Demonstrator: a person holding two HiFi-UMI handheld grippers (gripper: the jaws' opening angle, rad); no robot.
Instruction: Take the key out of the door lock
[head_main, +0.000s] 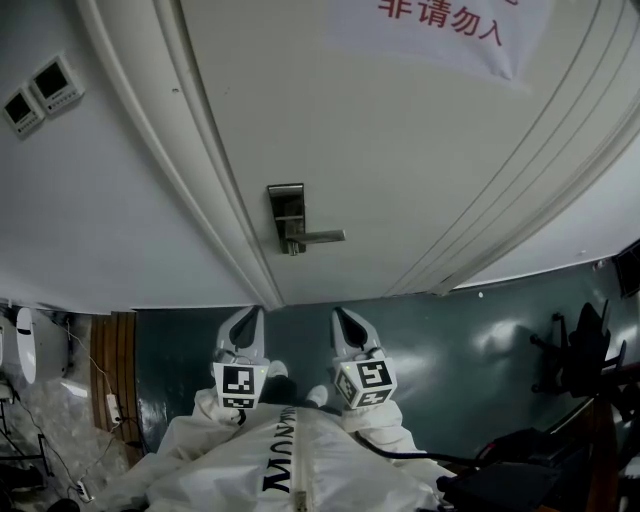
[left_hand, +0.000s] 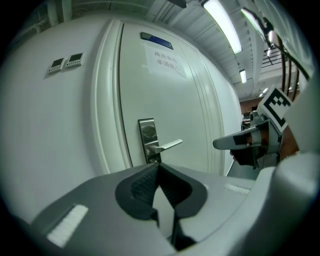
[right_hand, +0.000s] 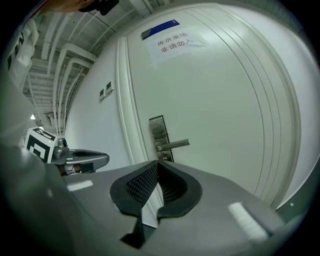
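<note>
Counted at the doorway: one white door (head_main: 400, 150), one steel lock plate (head_main: 286, 212), one lever handle (head_main: 322, 237), one paper notice (head_main: 450, 25) — plus two wall panels (head_main: 55, 82) and two grippers, left gripper (head_main: 250, 318) and right gripper (head_main: 345, 320), one marker cube (head_main: 238, 385) apiece.

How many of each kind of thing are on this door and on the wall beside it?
Sign: 1
Blue plate: 1
Lock plate: 1
Handle: 1
Wall panels: 2
Total: 6

White door (head_main: 400, 150), silver lock plate (head_main: 286, 208)
</note>
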